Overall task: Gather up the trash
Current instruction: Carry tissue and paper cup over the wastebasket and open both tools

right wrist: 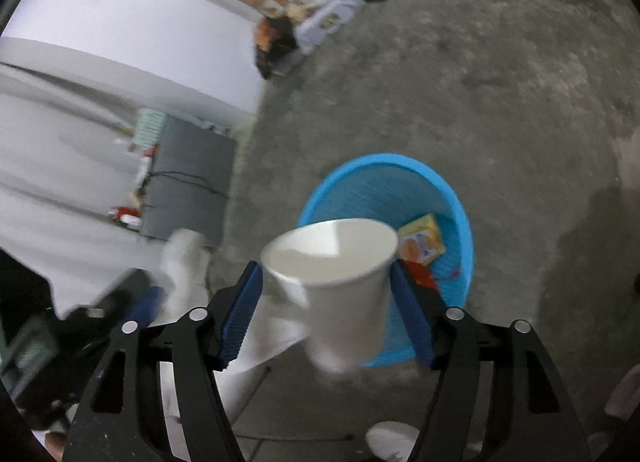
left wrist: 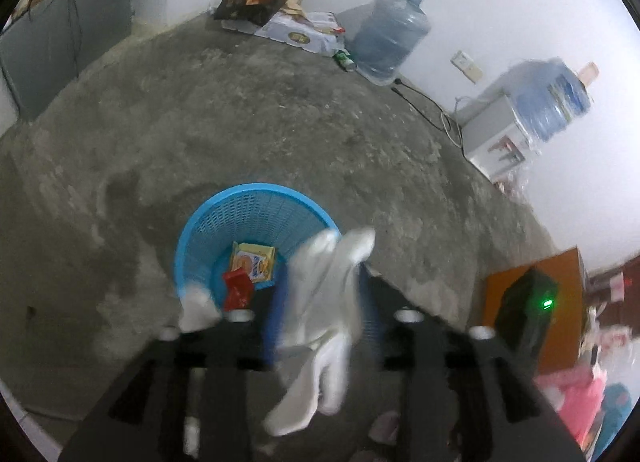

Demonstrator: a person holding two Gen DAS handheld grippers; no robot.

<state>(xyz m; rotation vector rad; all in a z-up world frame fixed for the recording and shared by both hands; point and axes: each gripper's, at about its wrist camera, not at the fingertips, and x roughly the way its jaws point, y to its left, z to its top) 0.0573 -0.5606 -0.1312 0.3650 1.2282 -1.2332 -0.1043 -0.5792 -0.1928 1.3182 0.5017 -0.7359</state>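
Observation:
A blue mesh basket (left wrist: 256,188) stands on the concrete floor with a yellow snack packet (left wrist: 254,262) and a red wrapper (left wrist: 238,288) inside. My left gripper (left wrist: 322,278) hangs over its near rim. Its jaws stand apart, and a crumpled white tissue (left wrist: 328,302) droops loosely between the blue pads. In the right wrist view the basket (right wrist: 384,160) lies just ahead. My right gripper (right wrist: 326,266) has a white paper cup (right wrist: 344,294) between its pads, mouth facing away. A gap shows beside the cup's left wall. The tissue (right wrist: 184,258) shows blurred at left.
Two large water jugs (left wrist: 390,38) (left wrist: 554,96), flattened cartons (left wrist: 300,32) and a green can (left wrist: 345,59) line the far wall. A cable (left wrist: 424,102) runs along the floor. A grey cabinet (left wrist: 60,50) stands left. An orange box (left wrist: 532,310) holding a black device sits right.

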